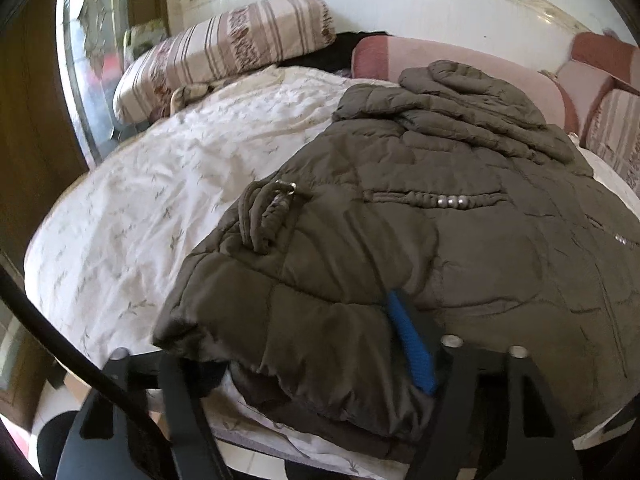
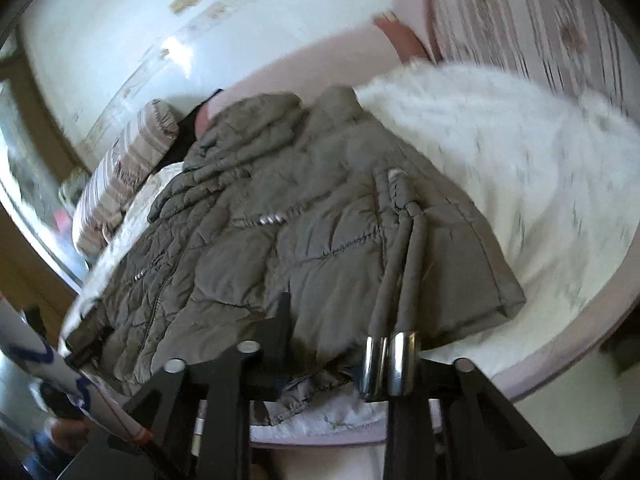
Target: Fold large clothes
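An olive puffer jacket lies spread on a bed with a white patterned sheet, its hood toward the pillows. In the left wrist view my left gripper has a thick fold of the jacket's near hem between its fingers; the blue pad presses into the fabric and the other finger is partly buried. In the right wrist view the jacket fills the middle, and my right gripper pinches the hem at the bed's edge. Two metal-tipped drawstrings hang over its right finger.
A striped pillow and a pink cushion lie against the white wall at the head of the bed. Another striped cushion sits far right. The bed's edge runs close below both grippers. A black cable crosses lower left.
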`<state>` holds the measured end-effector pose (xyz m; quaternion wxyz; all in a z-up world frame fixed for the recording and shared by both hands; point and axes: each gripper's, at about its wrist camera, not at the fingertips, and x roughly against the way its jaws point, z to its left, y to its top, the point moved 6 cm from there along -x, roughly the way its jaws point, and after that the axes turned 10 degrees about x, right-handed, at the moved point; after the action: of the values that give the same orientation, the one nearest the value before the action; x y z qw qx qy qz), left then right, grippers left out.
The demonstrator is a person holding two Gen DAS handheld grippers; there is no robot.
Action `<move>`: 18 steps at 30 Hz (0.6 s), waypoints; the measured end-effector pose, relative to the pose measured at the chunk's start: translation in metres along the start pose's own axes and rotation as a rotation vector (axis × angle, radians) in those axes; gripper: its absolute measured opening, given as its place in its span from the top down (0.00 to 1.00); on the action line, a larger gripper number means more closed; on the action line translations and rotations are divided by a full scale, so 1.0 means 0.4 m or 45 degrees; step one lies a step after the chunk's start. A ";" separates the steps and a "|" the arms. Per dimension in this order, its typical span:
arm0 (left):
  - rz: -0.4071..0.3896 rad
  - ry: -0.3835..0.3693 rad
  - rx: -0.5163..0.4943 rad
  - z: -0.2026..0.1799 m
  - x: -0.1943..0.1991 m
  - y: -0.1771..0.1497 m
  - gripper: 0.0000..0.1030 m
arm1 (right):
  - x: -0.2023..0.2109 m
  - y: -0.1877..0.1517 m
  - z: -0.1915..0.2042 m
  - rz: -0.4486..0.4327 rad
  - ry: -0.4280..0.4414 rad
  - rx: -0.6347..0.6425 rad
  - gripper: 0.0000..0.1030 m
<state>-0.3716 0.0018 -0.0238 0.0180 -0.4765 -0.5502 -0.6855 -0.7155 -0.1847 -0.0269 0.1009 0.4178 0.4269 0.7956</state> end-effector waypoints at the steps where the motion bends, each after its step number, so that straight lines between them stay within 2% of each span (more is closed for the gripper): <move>1: -0.014 -0.001 -0.013 -0.004 0.005 0.001 0.43 | 0.001 0.003 0.011 -0.004 -0.023 0.044 0.79; 3: -0.021 -0.011 -0.027 -0.008 0.008 0.003 0.53 | -0.008 -0.001 0.017 0.012 -0.040 0.066 0.80; 5: -0.021 -0.017 -0.038 -0.013 0.009 0.001 0.55 | -0.019 -0.006 0.003 0.034 -0.022 0.032 0.80; 7: -0.024 -0.013 -0.045 -0.015 0.010 0.000 0.55 | -0.020 -0.006 -0.004 0.033 -0.011 0.016 0.79; 9: -0.017 0.005 -0.040 -0.013 0.004 -0.001 0.47 | -0.019 -0.010 0.001 0.037 -0.010 0.031 0.74; 12: 0.003 0.008 -0.004 -0.001 -0.006 0.000 0.41 | -0.025 -0.015 -0.001 0.048 -0.013 0.019 0.73; 14: 0.000 0.006 -0.010 -0.003 -0.006 0.000 0.43 | -0.026 -0.015 -0.005 0.049 -0.010 0.012 0.75; 17: -0.017 -0.001 -0.043 -0.016 0.000 0.002 0.53 | -0.026 -0.014 0.001 0.051 -0.024 0.033 0.77; 18: -0.023 0.003 -0.050 -0.019 0.002 0.002 0.53 | -0.027 -0.015 0.003 0.056 -0.034 0.043 0.77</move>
<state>-0.3765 -0.0037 -0.0223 0.0032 -0.4708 -0.5410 -0.6969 -0.7088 -0.1860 -0.0373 0.0818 0.4394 0.4295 0.7847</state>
